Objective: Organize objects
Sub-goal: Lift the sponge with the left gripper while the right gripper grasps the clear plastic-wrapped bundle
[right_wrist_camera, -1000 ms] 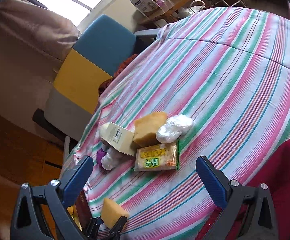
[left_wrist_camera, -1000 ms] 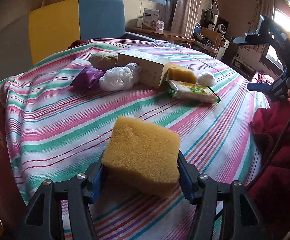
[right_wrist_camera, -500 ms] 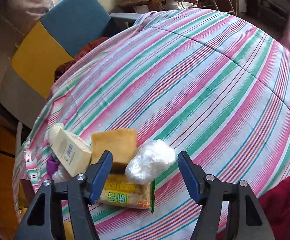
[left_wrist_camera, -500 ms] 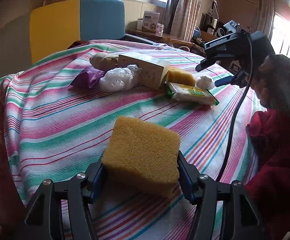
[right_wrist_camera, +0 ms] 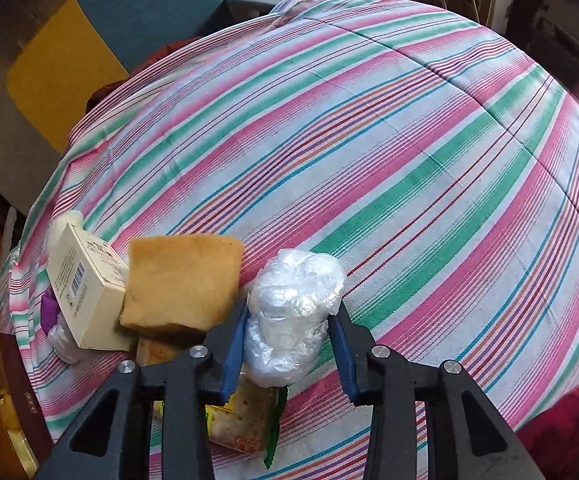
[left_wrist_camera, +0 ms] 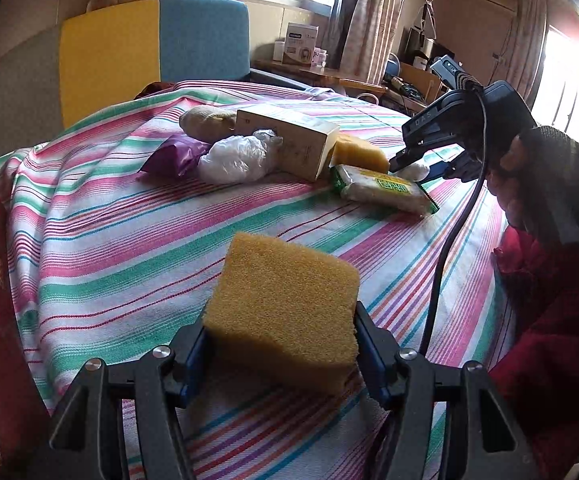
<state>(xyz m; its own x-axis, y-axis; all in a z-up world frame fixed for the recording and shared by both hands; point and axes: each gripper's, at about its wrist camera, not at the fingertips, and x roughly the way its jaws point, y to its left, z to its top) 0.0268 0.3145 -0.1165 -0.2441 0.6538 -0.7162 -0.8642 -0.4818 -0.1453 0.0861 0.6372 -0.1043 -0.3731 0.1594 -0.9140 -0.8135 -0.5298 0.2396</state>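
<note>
My left gripper (left_wrist_camera: 281, 340) is shut on a yellow sponge (left_wrist_camera: 285, 304), held just above the striped tablecloth (left_wrist_camera: 129, 216). My right gripper (right_wrist_camera: 289, 344) has its jaws close on both sides of a crumpled clear plastic bag (right_wrist_camera: 293, 308); whether they press it is unclear. It also shows in the left wrist view (left_wrist_camera: 421, 168) at the far right of the pile. Beside the bag lie a second sponge (right_wrist_camera: 181, 280), a cream box (right_wrist_camera: 85, 288) and a cracker packet (right_wrist_camera: 245, 416).
In the left wrist view another white plastic bag (left_wrist_camera: 237, 160), a purple packet (left_wrist_camera: 173, 156) and a tan lump (left_wrist_camera: 205, 120) lie left of the box (left_wrist_camera: 289, 140). A yellow and blue chair (left_wrist_camera: 153, 40) stands behind the table. Red cloth (left_wrist_camera: 561, 320) lies at the right edge.
My right gripper came down from high above the table to the pile, and its jaws narrowed around the clear plastic bag. My left gripper stayed still with the sponge.
</note>
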